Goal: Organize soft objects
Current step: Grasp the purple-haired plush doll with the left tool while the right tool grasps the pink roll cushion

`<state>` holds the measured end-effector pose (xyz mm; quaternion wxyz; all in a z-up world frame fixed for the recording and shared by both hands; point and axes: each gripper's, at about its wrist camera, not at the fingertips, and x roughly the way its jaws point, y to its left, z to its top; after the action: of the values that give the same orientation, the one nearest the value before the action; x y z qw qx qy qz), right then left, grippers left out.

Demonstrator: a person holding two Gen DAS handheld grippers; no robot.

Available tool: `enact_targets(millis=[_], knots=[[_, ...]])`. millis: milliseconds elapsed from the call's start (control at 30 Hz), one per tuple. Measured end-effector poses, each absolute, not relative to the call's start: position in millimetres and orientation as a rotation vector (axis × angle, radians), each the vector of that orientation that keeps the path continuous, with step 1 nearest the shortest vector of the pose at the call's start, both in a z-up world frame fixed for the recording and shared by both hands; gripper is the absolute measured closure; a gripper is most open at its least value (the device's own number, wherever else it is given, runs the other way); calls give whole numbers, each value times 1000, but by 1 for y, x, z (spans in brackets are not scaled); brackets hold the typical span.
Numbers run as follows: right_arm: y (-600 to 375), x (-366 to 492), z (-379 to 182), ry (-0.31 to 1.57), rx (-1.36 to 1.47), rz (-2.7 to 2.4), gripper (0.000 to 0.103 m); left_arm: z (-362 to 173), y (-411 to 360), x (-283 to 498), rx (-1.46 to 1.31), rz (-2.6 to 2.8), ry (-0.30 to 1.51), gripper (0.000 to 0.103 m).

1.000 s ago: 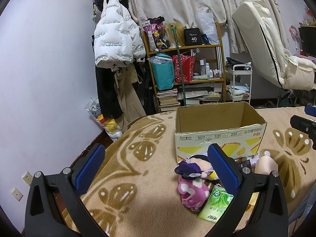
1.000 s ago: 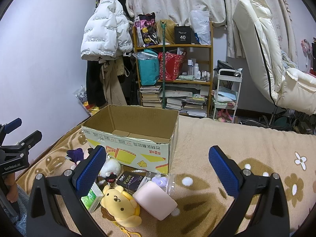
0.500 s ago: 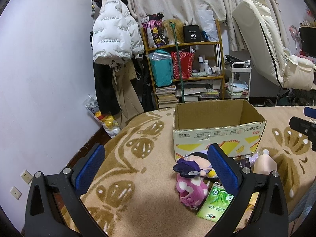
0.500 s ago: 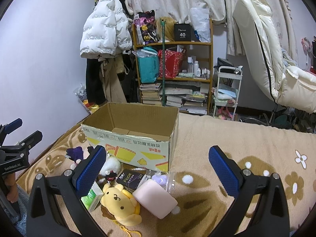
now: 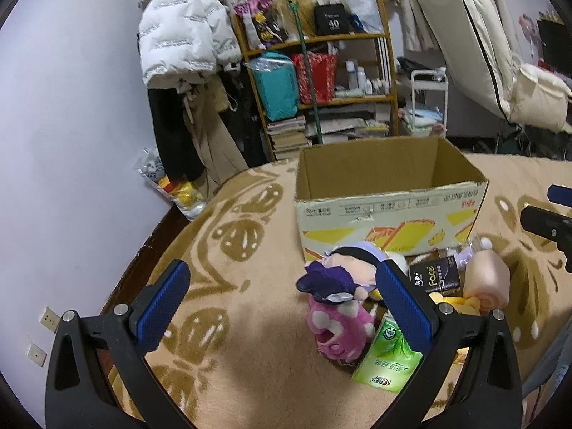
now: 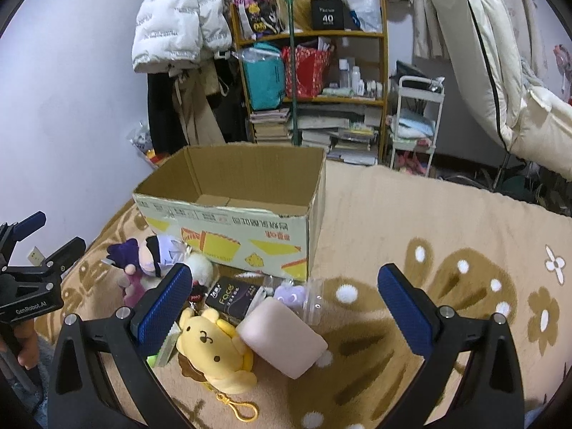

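An open cardboard box [image 5: 389,211] stands on the tan blanket; it also shows in the right wrist view [image 6: 228,228]. In front of it lie a pink and purple plush doll [image 5: 339,307], a yellow dog plush [image 6: 211,350], a pink foam block [image 6: 282,339], a black Face tissue pack [image 6: 236,296], a green tissue pack [image 5: 386,357] and a small purple toy in a clear cup [image 6: 300,296]. My left gripper [image 5: 282,307] is open and empty, above the blanket left of the doll. My right gripper [image 6: 282,307] is open and empty, above the foam block.
The blanket's left edge [image 5: 161,243] drops to the floor by the wall. Behind the box stand a cluttered wooden shelf [image 6: 314,82], hanging coats [image 6: 178,28], a white cart [image 6: 414,121] and a cream recliner [image 6: 500,71]. The blanket stretches right of the box [image 6: 447,236].
Both views have tilted down and moved slightly nearer to the pile. Both grippers stay open and nothing on the blanket has moved.
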<state>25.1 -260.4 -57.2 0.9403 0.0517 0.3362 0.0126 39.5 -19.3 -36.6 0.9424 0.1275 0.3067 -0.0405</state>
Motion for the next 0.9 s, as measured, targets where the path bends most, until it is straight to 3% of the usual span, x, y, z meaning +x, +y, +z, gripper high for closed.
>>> enact_targets(millis=[900], knots=[[-266,80,-134,1048,193,87,0,-98,-73,112,358,-185,774,0]])
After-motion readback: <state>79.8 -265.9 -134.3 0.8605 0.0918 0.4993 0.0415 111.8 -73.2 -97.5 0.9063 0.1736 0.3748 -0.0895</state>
